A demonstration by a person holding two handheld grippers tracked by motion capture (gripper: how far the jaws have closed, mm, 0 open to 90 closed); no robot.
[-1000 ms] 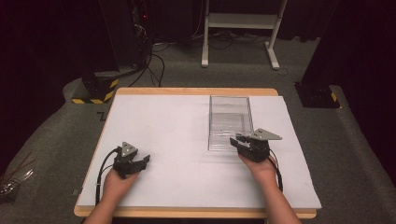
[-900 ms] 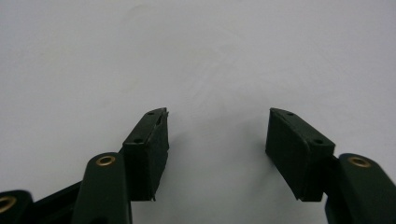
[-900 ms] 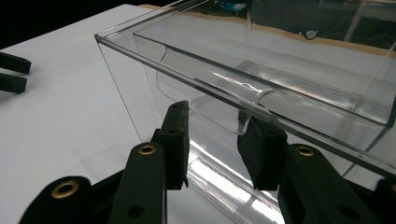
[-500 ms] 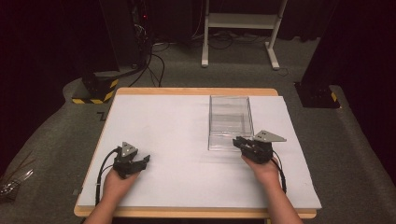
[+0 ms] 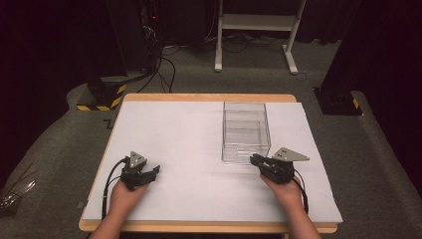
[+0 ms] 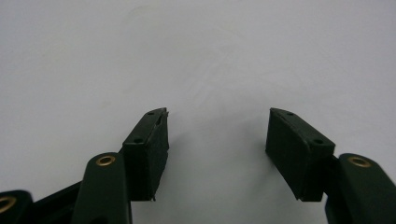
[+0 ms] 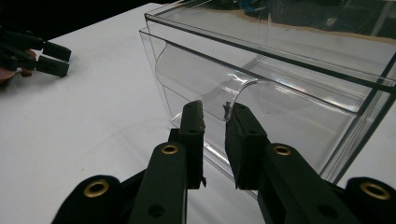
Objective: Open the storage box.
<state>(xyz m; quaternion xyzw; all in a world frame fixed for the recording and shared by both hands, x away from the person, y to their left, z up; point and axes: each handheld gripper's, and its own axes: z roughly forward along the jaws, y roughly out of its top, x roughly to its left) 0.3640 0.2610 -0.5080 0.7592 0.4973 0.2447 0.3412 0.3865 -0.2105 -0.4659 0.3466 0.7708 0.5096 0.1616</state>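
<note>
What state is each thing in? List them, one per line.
Clear plastic box: upright on the table, empty, its drawer front pushed in.
Left gripper: open, holding nothing, over bare white table.
Right gripper: jaws narrowly apart at the box's curved handle, not clamped.

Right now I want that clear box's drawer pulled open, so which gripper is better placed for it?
The right gripper. Its jaws stand either side of the curved handle on the clear box, nearly closed on it. The left gripper rests open on the bare white table, well away from the box.
</note>
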